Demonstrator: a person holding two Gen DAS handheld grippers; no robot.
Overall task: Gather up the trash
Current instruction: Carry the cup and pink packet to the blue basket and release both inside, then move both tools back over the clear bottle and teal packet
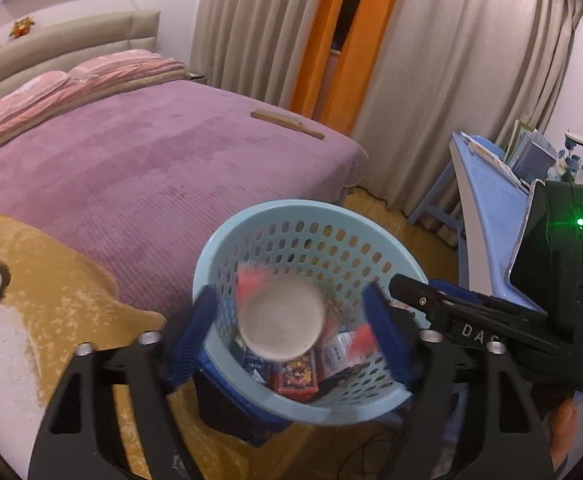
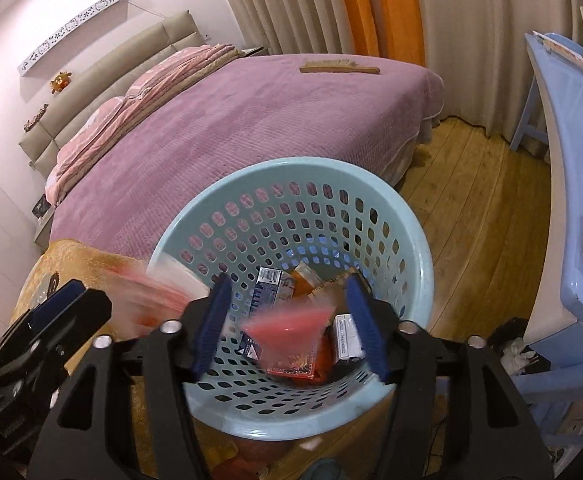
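The bed (image 1: 139,152) with its purple cover fills the left and middle of both views, and a wooden brush (image 2: 339,67) lies on its far end near the curtains (image 1: 451,60). The wooden floor (image 2: 471,200) shows to the right of the bed. A blue desk (image 2: 575,160) stands at the right side, with books on its top in the left wrist view.

The light blue basket (image 2: 407,216) with many holes stands just beside the bed, under both tools. Inside it lie several small boxes (image 2: 271,284) and wrappers, all at the bottom.

The left tool (image 1: 291,332) hangs over the basket with its two blue fingers (image 1: 195,332) spread wide apart, holding nothing. A white round cup (image 1: 281,320), blurred, is seen between the fingers and inside the basket mouth, not touching either finger.

The right tool (image 2: 287,328) is also above the basket, its blue fingers (image 2: 365,328) wide apart and holding nothing. A pink blurred wrapper (image 2: 291,322) is between them over the trash, free of both fingers. Another pink and white blurred thing (image 2: 163,292) is at the left rim of the basket; what it is I cannot tell.
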